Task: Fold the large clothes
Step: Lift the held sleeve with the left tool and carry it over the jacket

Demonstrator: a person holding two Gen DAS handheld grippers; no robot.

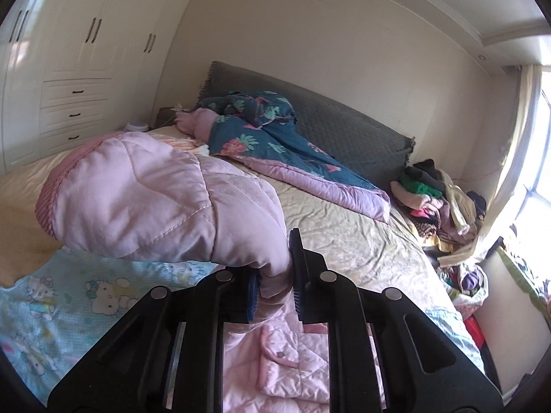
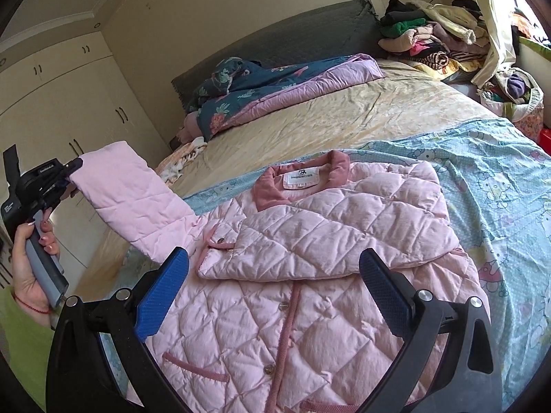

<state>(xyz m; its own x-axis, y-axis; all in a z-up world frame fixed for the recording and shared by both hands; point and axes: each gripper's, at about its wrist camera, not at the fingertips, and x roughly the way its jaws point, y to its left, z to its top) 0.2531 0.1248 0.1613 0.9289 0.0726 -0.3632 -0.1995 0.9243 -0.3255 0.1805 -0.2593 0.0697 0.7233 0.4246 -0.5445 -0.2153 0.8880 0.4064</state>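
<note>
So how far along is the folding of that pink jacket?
One sleeve already lies folded across the pink quilted jacket on the bed. The left hand-held gripper holds the other sleeve lifted, mid-fold. The right hand-held gripper hovers open. Folding the body remains.

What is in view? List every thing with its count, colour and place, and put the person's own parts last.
jacket: one, pink quilted, flat on the sheet, one sleeve folded across its chest
sleeve: one, pink, lifted off the bed at the jacket's side
sheet: one, light blue with cartoon cats, under the jacket
bed: one, beige cover
quilt: one, dark blue floral with lilac lining, bunched near the headboard
headboard: one, grey, against the wall
clothes pile: one, mixed colours, far corner of the bed
wardrobe: one, white, beside the bed
left gripper: black with blue pads, shut on the sleeve
right gripper: black with blue pads, open above the jacket
hand: one, holding the left gripper's handle
</note>
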